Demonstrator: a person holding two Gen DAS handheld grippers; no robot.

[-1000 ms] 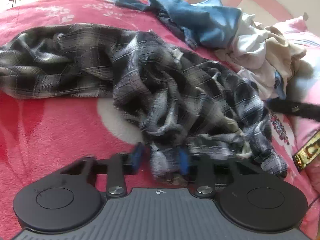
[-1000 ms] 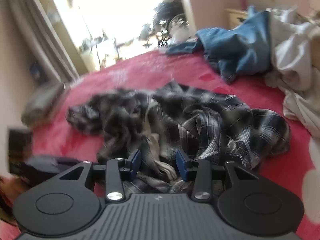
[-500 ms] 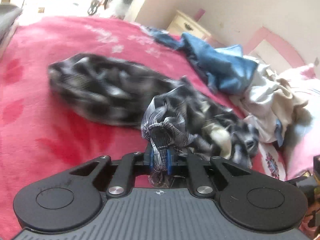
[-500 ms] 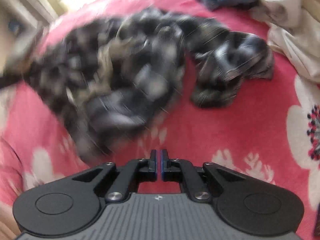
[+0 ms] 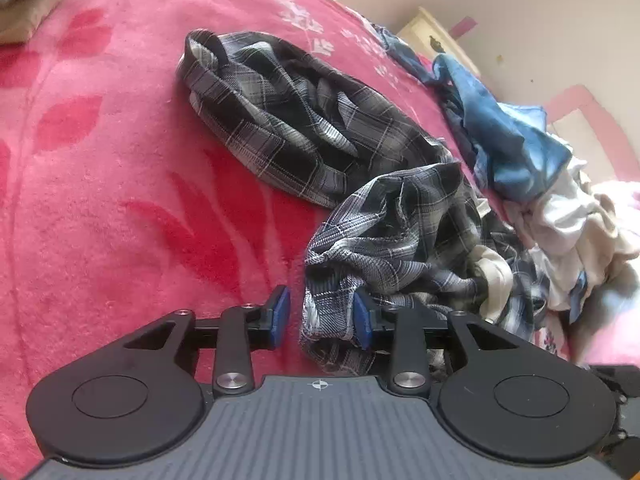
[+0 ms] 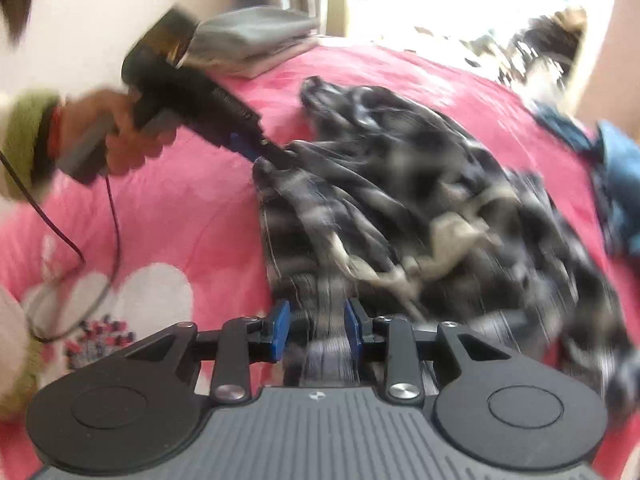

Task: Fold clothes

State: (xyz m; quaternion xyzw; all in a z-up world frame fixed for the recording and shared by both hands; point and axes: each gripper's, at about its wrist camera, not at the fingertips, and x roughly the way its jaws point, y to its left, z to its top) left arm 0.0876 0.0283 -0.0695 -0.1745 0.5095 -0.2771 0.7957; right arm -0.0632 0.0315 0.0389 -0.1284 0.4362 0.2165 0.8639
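plaid shirt (image 5: 304, 128) crumpled mid-bed on pink floral blanket (image 5: 100, 200), nothing folded yet | left gripper (image 5: 322, 316) jaws apart, shirt edge between pads, not clamped | right gripper (image 6: 316, 328) jaws apart around blurred hem, grip unclear | unsorted clothes pile (image 5: 560, 200) at far edge | left: spread, fold all

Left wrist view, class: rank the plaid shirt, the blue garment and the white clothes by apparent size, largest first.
1. plaid shirt, clearly largest.
2. blue garment and white clothes: alike, partly overlapping, so unranked.
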